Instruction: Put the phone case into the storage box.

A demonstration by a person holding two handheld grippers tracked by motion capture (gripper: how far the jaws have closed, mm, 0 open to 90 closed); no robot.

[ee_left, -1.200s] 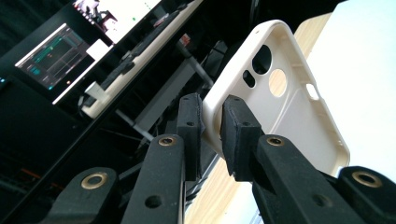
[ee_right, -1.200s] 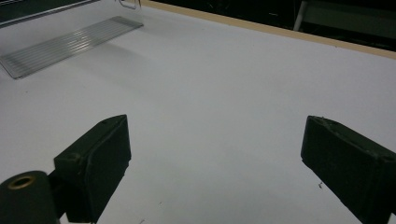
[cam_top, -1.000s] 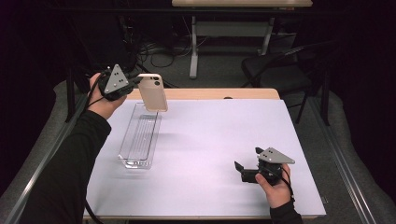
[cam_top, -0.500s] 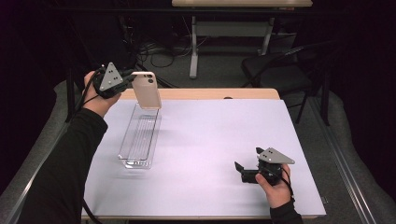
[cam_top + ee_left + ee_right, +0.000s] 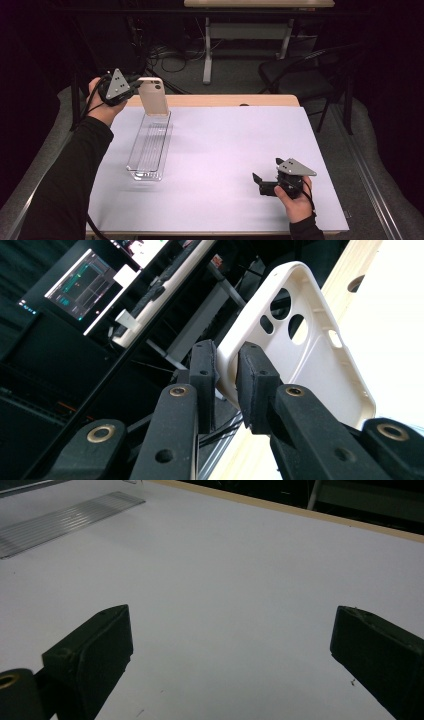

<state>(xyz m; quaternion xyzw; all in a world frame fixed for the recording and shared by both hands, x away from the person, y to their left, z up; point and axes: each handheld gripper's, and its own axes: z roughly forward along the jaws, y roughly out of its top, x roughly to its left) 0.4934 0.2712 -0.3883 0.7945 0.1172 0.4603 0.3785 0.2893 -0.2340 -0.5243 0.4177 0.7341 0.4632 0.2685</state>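
One phone case (image 5: 153,96) hangs upright over the far end of the clear tray (image 5: 148,145), pinched by its edge in the left gripper (image 5: 131,86), probably for lowering inside. The right gripper (image 5: 263,183) rests on the table (image 5: 225,150), jaws wide apart, holding nothing.

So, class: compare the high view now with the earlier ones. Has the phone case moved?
Yes. The left gripper has carried the phone case leftward, from right of the clear tray's far end to directly above it.
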